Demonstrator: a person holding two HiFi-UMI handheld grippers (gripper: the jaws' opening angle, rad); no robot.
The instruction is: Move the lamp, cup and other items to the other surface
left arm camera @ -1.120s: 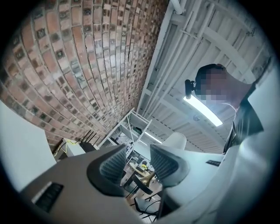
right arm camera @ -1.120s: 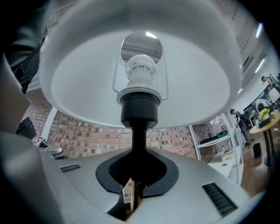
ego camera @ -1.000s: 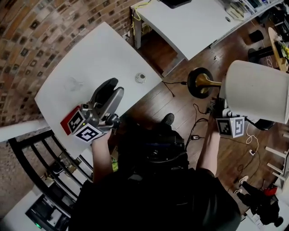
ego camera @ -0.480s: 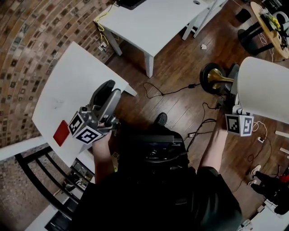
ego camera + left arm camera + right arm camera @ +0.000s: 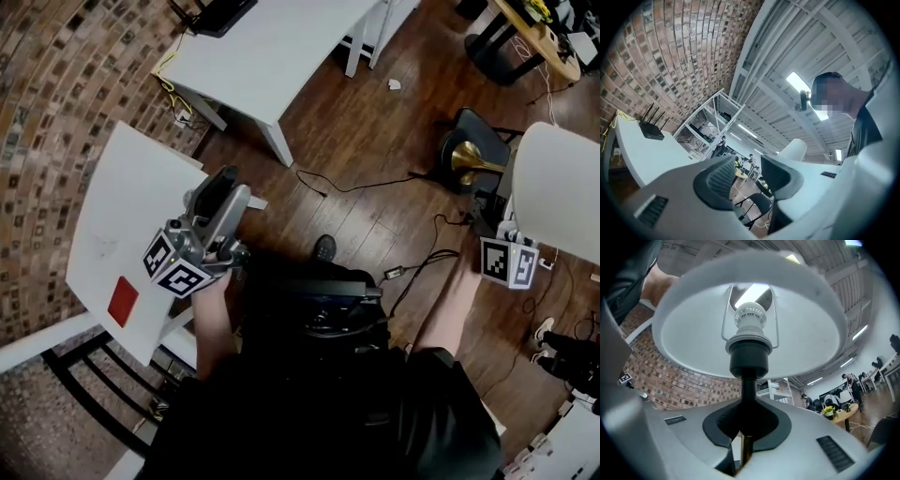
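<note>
The lamp hangs tilted in the air over the wooden floor, with its white shade (image 5: pixel 562 197) at the right edge of the head view and its brass base (image 5: pixel 472 159) beside it. My right gripper (image 5: pixel 745 427) is shut on the lamp's dark stem (image 5: pixel 748 390), just under the bulb socket and the shade (image 5: pixel 750 310). Its marker cube (image 5: pixel 509 262) shows below the shade. My left gripper (image 5: pixel 228 190) is held out over the small white table's corner. It is open, and its pads (image 5: pixel 723 180) have nothing between them.
The small white table (image 5: pixel 122 206) stands by the brick wall at the left with a flat red item (image 5: pixel 123 302) on it. A larger white table (image 5: pixel 272 47) stands at the top, with a dark device (image 5: pixel 222 13) on it. Cables (image 5: pixel 412 267) trail across the floor, and a black chair frame (image 5: pixel 94 394) stands at the lower left.
Both grippers have swung away from the small white table, the right one carrying the lamp. The small table has slid left in the view, and the larger table now lies ahead.
</note>
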